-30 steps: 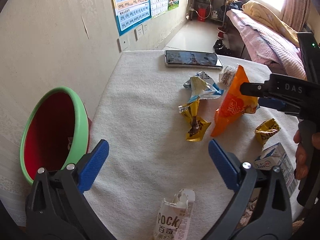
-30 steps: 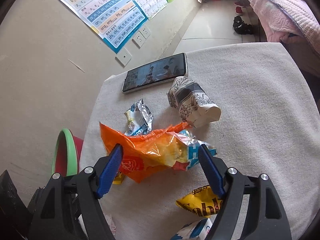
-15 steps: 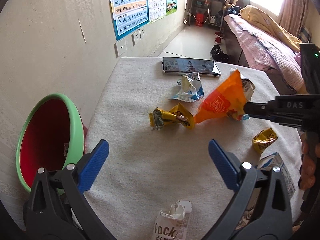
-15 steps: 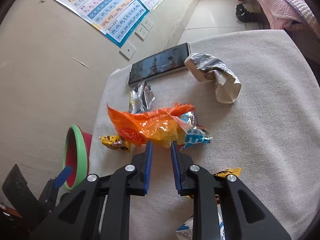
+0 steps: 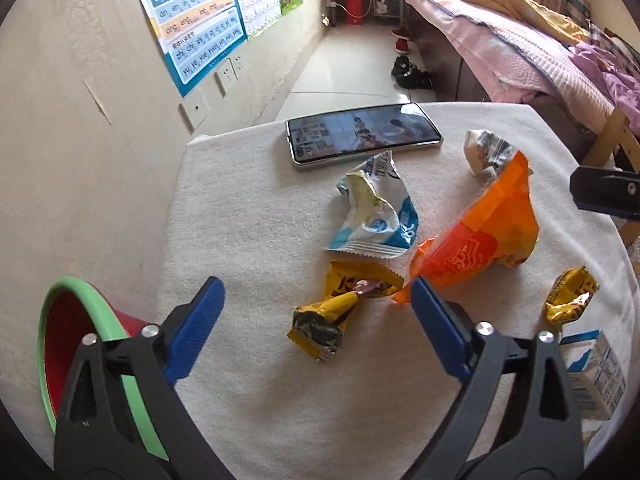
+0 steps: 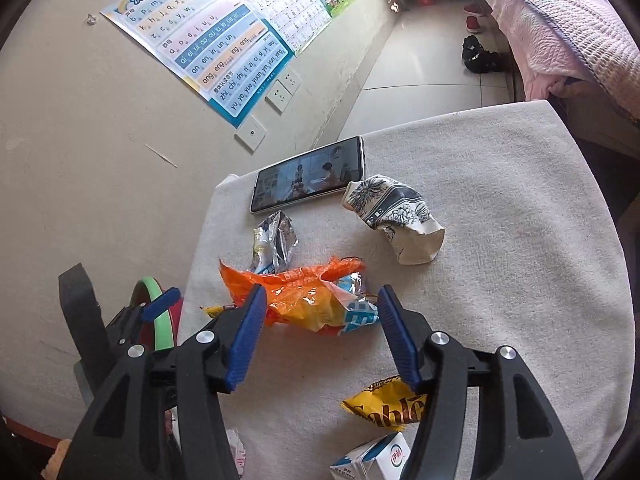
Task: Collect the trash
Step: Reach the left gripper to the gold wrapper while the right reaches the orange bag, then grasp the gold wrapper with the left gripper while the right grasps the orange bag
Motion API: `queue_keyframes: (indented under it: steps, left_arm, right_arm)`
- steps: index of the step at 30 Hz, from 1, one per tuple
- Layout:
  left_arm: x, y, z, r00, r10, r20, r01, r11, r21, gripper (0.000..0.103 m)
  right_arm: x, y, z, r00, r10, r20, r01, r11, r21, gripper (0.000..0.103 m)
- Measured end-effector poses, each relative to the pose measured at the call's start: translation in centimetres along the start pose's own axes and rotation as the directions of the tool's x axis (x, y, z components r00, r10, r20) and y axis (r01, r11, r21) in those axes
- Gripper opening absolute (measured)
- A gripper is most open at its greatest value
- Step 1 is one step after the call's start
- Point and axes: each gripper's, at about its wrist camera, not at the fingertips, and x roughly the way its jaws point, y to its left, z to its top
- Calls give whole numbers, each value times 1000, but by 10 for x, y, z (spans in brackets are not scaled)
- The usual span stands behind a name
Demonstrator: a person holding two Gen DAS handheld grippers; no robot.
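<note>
The light, crinkly yellow wrapper (image 5: 340,312) lies on the worktop (image 5: 248,216) between the closing, empty left tongs (image 5: 316,320), best pinched at its twisted waist, while the right tongs (image 6: 320,332) open over the orange bag (image 6: 296,300).

Wall poster (image 6: 208,44) shows pinyin rows: "b p m f", "ai ei ui ao ou iu ie üe er", "an en in un ün", "ang eng ing ong". Yellow wrapper (image 6: 386,406) reads "Sablé". White milk carton (image 6: 376,460) carries a small logo, too small to read.
</note>
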Motion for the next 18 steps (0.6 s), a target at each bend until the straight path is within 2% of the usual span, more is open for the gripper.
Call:
queue_keyframes:
  steps: [1, 3, 4, 5, 7, 9, 15, 18]
  left_arm:
    - [5, 1, 1, 1000, -22, -20, 22, 1000, -5, 74]
    - [15, 4, -1, 993, -106, -57, 104, 994, -40, 68]
    - [19, 6, -2, 987, -141, -70, 137, 988, -66, 60]
    - [21, 9, -5, 984, -160, -82, 153, 984, -90, 56]
    - [21, 10, -12, 983, -157, -95, 146, 983, -111, 39]
    - [16, 10, -20, 986, -133, -101, 121, 986, -114, 28]
    - [-12, 16, -36, 993, -94, -72, 82, 986, -148, 24]
    - [-24, 21, -41, 993, -104, -55, 91, 977, -194, 24]
  right_arm:
    - [2, 2, 0, 1000, -2, -3, 2, 1000, -14, 58]
    - [6, 5, -1, 1000, -2, -14, 2, 999, -42, 59]
    - [8, 6, -2, 1000, -3, -17, 2, 998, -55, 59]
    - [10, 6, -2, 1000, -4, -18, 3, 998, -66, 59]
    - [15, 7, -3, 1000, -6, -22, 4, 996, -87, 59]
    - [22, 8, -3, 1000, -3, -25, 1, 995, -101, 61]
    - [38, -1, 1, 998, 52, -30, -53, 998, -34, 67]
    - [41, -4, 2, 997, 78, -25, -79, 997, -11, 70]
